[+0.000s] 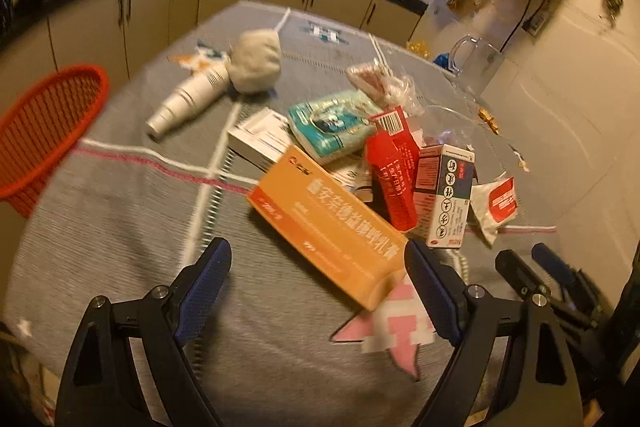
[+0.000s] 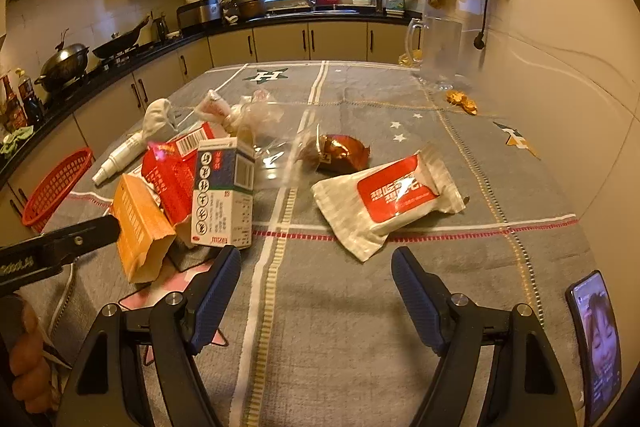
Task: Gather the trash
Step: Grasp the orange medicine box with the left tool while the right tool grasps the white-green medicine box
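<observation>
- Left tool (image 1: 318, 267) wide, nothing gripped; near end of the orange box (image 1: 324, 227) sits between its pads, no contact I can make out.
- Right tool (image 2: 316, 277) also wide and empty, hovering over bare cloth of the tabletop (image 2: 360, 347), just short of the white-and-red packet (image 2: 386, 205).
- Landmark: orange box. Trash is piled right behind it: red carton (image 1: 394, 167), blue-white carton (image 1: 446, 195), teal tissue pack (image 1: 332, 125), white box (image 1: 260, 139).
- Paper cup stack (image 1: 188, 101) and grey wad (image 1: 256, 61) lie further beyond the orange box, toward the red basket (image 1: 48, 131).
- Red basket is well apart from the orange box, off the tabletop's edge; looks empty, though its inside is only partly visible.
- Step, as I read it: approach, lining up first picks. Nothing collected yet.
- Next likely needs: left closes across the orange box's narrow width, lifts clear of the pile, carries to the basket. Right advances onto the packet.
</observation>
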The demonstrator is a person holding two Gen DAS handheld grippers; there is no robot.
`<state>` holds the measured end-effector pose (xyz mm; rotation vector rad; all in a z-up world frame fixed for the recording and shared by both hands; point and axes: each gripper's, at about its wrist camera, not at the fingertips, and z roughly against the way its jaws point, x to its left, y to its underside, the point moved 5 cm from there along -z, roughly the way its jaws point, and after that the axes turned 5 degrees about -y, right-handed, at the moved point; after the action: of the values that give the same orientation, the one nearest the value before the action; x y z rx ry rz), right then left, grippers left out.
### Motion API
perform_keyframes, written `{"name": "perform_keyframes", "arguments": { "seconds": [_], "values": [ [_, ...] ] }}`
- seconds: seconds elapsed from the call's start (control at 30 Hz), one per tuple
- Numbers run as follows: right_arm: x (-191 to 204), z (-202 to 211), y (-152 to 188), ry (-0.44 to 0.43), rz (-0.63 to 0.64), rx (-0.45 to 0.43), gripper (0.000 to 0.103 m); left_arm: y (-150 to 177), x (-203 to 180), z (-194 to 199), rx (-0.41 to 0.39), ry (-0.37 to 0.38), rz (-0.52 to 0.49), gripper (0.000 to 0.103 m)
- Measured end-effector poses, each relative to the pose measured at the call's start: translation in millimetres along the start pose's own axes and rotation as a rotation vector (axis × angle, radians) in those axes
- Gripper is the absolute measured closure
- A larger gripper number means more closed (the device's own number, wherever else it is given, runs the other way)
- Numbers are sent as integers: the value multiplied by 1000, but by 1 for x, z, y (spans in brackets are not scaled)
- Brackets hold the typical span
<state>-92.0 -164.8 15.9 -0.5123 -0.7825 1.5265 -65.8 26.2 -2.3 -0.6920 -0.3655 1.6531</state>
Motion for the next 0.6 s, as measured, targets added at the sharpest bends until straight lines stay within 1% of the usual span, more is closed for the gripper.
{"name": "perform_keyframes", "arguments": {
  "seconds": [0.03, 0.07, 0.1, 0.17, 0.2, 0.33, 0.4, 0.47, 0.53, 0.57, 0.6],
  "values": [
    [-1, 0, -1, -2, -3, -1, 21, -1, -1, -4, 14, 7, 12, 16],
    [-1, 0, -1, -5, -5, -2, 21, -3, -2, -9, 28, 7, 28, 19],
    [-2, 1, -2, -6, -7, -4, 21, -3, -3, -11, 35, 9, 35, 27],
    [-3, 1, -4, -5, -9, -9, 21, -6, -5, -18, 60, 21, 49, 35],
    [-5, 2, -4, -6, -10, -11, 21, -7, -6, -22, 67, 23, 56, 37],
    [-10, 2, -7, -12, -26, -15, 21, -15, -11, -32, 73, 21, 65, 38],
    [-11, 3, -7, -12, -31, -18, 21, -20, -12, -38, 73, -2, 54, 38],
    [-12, 3, -8, -19, -35, -19, 21, -22, -13, -48, 94, 2, 42, 38],
    [-11, 3, -9, -28, -38, -18, 21, -25, -14, -49, 78, -9, 20, 38],
    [-10, 2, -9, -36, -39, -14, 21, -25, -17, -50, 76, -13, 0, 40],
    [-10, 2, -9, -45, -41, -11, 21, -25, -17, -48, 68, -6, -5, 45]
  ]
}}
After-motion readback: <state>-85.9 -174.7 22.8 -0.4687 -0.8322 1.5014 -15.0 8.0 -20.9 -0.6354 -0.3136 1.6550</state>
